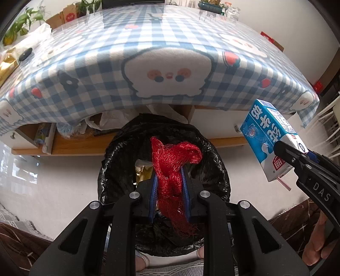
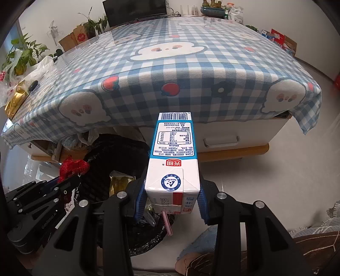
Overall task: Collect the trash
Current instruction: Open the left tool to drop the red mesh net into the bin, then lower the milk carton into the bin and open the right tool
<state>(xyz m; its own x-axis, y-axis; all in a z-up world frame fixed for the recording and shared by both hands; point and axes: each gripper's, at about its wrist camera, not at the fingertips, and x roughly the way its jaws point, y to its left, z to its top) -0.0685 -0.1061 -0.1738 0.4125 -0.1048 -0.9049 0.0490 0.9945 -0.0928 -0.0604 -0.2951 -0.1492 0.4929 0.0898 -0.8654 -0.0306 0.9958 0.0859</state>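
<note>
Left gripper [image 1: 170,180] clamps the red mesh net [image 1: 173,163] right over the black-lined trash bin [image 1: 214,169]. Right gripper [image 2: 172,201] pinches the milk carton [image 2: 173,161] just beside the bin. Some wrappers already inside; both pieces still to drop, worktop [image 2: 191,70] nearly clear.

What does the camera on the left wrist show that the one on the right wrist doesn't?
Only the left wrist view looks straight down into the black-lined bin, with the red mesh net squeezed between the left gripper's jaws, and shows the milk carton's blue front.

Only the right wrist view shows the carton's nutrition label and folded top, a dark monitor behind the table, and a drawer handle.

Both show the checked tablecloth, the bin, the net, the carton gripped by the right gripper, and its pink straw.
</note>
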